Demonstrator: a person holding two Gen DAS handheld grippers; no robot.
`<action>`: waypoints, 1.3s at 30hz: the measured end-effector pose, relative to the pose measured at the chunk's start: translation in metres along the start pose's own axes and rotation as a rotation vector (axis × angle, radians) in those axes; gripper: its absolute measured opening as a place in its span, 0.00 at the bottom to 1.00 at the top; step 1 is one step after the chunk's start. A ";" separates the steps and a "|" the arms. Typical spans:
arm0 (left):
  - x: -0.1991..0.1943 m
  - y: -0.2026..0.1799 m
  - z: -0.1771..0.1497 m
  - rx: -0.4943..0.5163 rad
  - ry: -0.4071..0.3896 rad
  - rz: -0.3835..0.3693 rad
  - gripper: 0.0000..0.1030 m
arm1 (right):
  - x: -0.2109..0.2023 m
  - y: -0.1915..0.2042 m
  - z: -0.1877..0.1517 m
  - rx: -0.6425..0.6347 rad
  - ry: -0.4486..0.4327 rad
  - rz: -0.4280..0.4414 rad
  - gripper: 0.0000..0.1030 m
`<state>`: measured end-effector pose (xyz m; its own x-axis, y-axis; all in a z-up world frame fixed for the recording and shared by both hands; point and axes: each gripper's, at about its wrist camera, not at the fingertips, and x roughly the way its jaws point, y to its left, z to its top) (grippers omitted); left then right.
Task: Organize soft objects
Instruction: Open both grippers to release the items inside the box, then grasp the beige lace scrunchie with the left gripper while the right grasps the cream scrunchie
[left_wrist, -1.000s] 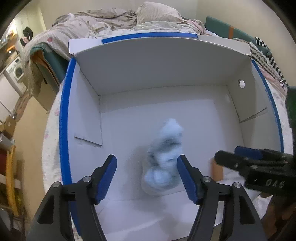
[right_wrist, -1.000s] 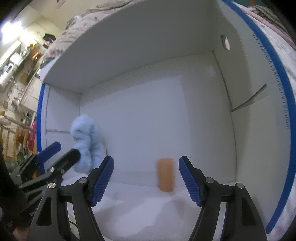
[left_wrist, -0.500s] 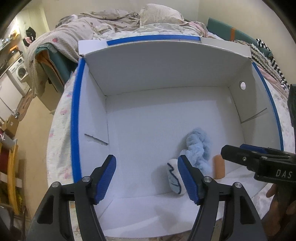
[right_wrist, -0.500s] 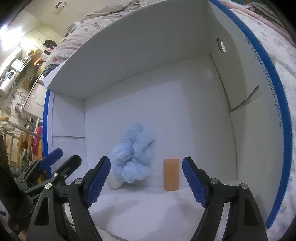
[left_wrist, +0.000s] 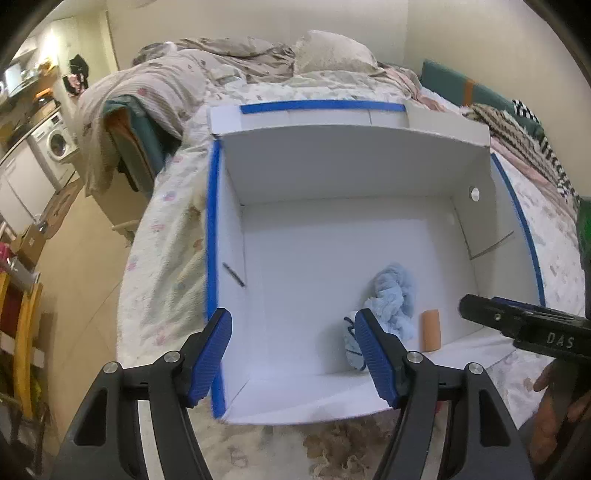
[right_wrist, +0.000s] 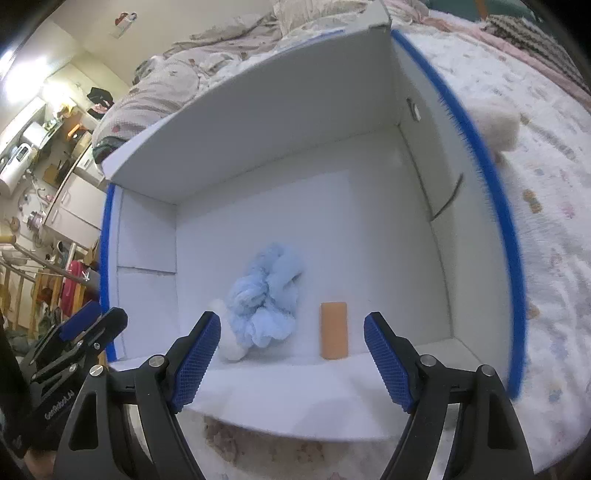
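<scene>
Your left gripper (left_wrist: 293, 356) and right gripper (right_wrist: 291, 356) are both spread wide and hold nothing. The blue fluffy cloth (right_wrist: 267, 301) lies inside the white box (right_wrist: 258, 122), just beside the orange block (right_wrist: 333, 335).

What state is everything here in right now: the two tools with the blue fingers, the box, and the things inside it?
Left gripper: fingers open, holding nothing, above the box's near edge.
Right gripper: fingers open, holding nothing.
White box: open on top, sitting on the bed.
Fluffy blue cloth: bunched up, lying on the box floor.
Orange block: resting on the box floor, beside the cloth.
White item: partly hidden under the cloth.
</scene>
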<state>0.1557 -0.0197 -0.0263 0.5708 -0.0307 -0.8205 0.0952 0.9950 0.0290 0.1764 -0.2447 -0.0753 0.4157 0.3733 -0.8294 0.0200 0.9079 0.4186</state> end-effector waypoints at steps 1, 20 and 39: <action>-0.004 0.002 -0.002 -0.007 -0.005 0.000 0.64 | -0.004 0.000 -0.002 -0.001 -0.007 0.000 0.82; -0.036 0.042 -0.069 -0.132 0.057 0.011 0.64 | -0.060 -0.014 -0.065 0.042 -0.065 0.044 0.82; 0.021 0.038 -0.098 -0.161 0.289 -0.019 0.64 | -0.018 -0.007 -0.079 0.009 0.065 -0.090 0.82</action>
<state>0.0914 0.0265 -0.0981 0.3127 -0.0439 -0.9488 -0.0401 0.9974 -0.0594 0.0972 -0.2432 -0.0923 0.3520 0.3017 -0.8861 0.0633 0.9368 0.3441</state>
